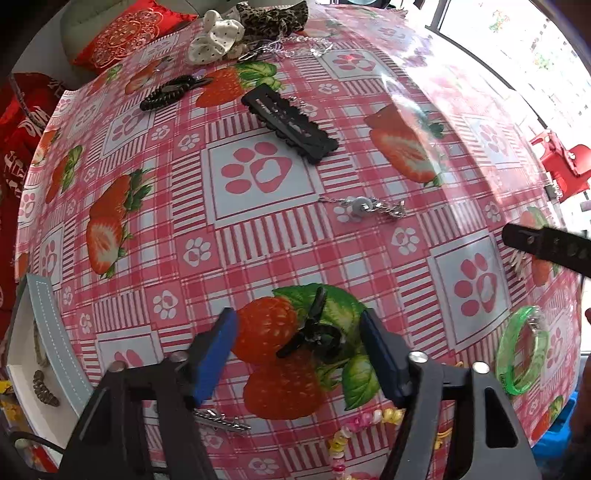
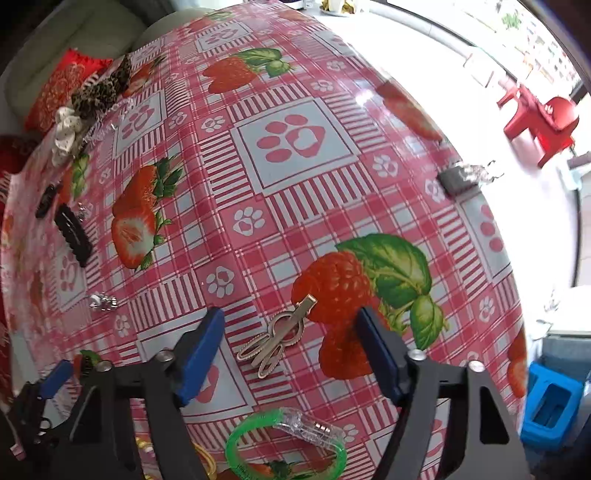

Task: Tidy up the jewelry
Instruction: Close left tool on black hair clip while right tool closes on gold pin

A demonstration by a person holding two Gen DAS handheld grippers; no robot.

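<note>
Lying between the left gripper's spread jaws: black claw clip.

A pink-and-white checked tablecloth printed with red strawberries, green leaves and pink paw prints carries a black hair clip, a see-through green bangle, a gold hair clip, a leopard-print scrunchie and a white dotted scrunchie, beside a red cushion embroidered in gold.
</note>
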